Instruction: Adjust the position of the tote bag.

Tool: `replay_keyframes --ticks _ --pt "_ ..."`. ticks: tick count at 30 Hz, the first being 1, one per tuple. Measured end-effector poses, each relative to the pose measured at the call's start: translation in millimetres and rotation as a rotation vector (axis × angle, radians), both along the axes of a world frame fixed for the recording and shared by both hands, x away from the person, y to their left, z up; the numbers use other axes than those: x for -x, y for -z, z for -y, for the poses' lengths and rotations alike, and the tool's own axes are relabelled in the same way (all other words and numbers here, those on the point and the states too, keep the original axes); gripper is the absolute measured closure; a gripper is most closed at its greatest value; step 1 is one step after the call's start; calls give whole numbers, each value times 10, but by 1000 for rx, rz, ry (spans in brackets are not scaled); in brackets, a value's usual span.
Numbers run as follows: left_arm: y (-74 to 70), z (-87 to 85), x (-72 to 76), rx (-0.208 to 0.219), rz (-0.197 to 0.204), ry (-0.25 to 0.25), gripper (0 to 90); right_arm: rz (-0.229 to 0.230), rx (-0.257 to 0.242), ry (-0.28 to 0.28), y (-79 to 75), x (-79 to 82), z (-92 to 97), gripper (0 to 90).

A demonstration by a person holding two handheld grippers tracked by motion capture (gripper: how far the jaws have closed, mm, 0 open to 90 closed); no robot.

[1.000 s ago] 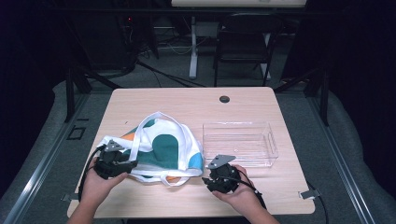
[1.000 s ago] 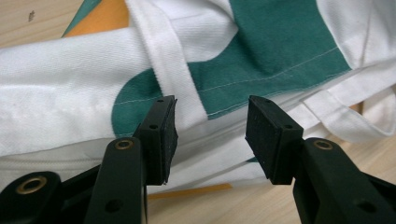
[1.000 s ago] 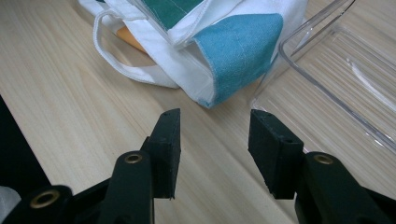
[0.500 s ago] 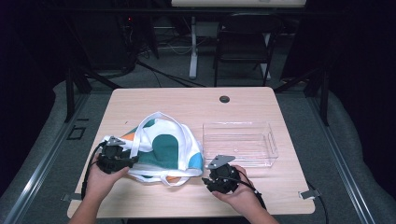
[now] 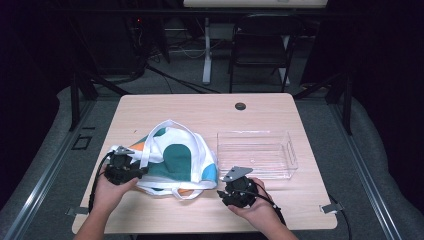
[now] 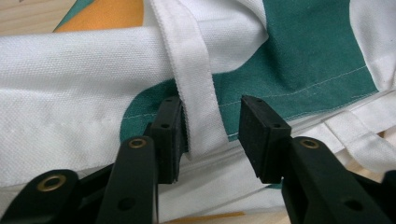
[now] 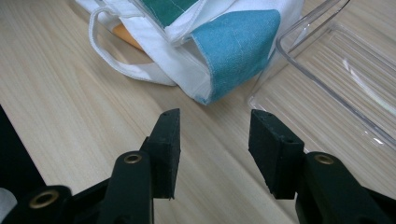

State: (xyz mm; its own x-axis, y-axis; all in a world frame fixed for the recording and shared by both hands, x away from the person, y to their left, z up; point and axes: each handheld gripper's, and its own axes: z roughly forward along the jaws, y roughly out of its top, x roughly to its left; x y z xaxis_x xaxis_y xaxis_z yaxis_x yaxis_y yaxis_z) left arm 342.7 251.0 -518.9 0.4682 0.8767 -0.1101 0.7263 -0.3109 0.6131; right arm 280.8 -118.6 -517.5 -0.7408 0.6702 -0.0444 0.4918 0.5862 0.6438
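A white tote bag [image 5: 175, 160] with green, orange and blue patches lies flat on the wooden table [image 5: 200, 107]. My left gripper [image 5: 141, 170] is at its left edge. In the left gripper view a white strap [image 6: 194, 93] of the bag [image 6: 303, 60] runs between the jaws of this gripper [image 6: 212, 135]. The jaws have just been closing. The strap rests against the left pad and a gap stays at the right pad. My right gripper [image 5: 226, 194] stands open over bare wood, with nothing in it [image 7: 215, 140], just short of the bag's blue corner [image 7: 238, 46].
A clear plastic tray [image 5: 257, 152] sits right of the bag, with its near corner [image 7: 327, 84] close to the right gripper. A loop of bag handle [image 7: 121, 65] lies on the wood. A round cable port [image 5: 240, 106] is at the table's far edge.
The left hand has shifted slightly at the bag's left edge. The right hand, the bag and the tray have kept their places.
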Motion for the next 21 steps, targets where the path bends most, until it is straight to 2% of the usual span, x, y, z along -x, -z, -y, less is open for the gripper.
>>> replay_keyframes --ticks 11,21 --pt "-11 -22 -4 -6 9 1 747 -11 -43 8 -18 12 20 538" --pt "-52 -32 32 -8 34 15 871 -5 -31 -10 -11 14 -3 538"
